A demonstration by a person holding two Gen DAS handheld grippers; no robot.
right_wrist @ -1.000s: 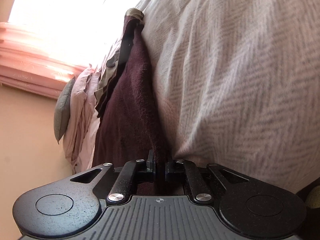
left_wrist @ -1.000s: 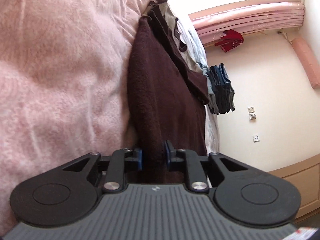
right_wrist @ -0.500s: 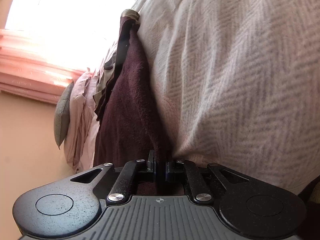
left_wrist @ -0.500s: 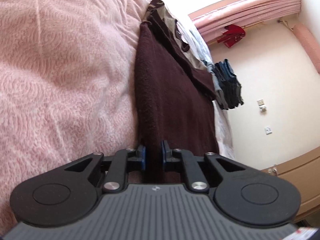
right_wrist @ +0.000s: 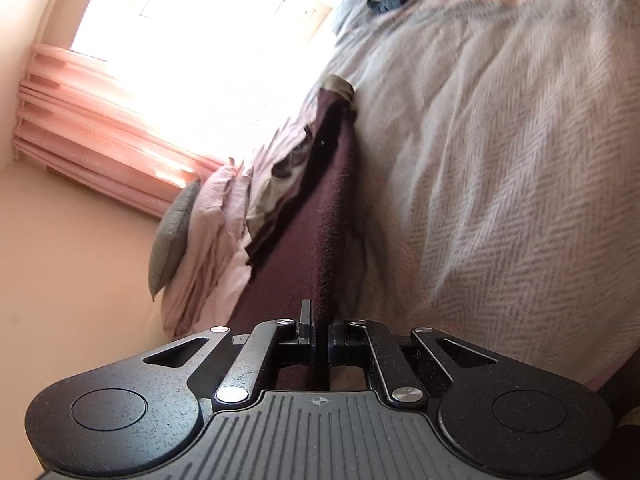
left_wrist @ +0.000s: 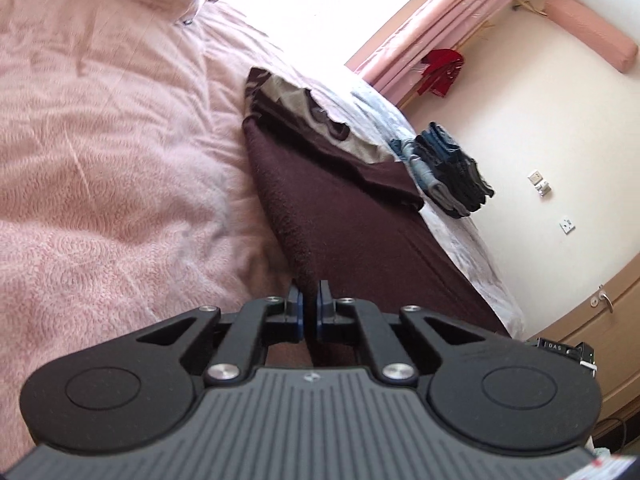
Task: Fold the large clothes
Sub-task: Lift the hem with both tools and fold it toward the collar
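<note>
A dark brown fleece garment [left_wrist: 352,220] lies stretched in a long band across the bed, its nap fuzzy and its near edge drawn taut. The left gripper [left_wrist: 310,308] has its jaws nearly closed, pinching that edge between blue-padded fingers [left_wrist: 296,312]. Farther along the band a beige lining with brown swirls [left_wrist: 288,92] shows where the cloth is turned back. On one side spreads a pink textured bedspread [left_wrist: 100,168]; on the other, a stack of folded jeans [left_wrist: 448,168] sits near the bed's edge.

In the right wrist view the right gripper [right_wrist: 320,336] is clamped narrowly on another part of the same garment [right_wrist: 328,208], which runs away in a straight ridge beside a grey herringbone blanket [right_wrist: 500,160]. Pink curtains [right_wrist: 80,128] hang below the bright window.
</note>
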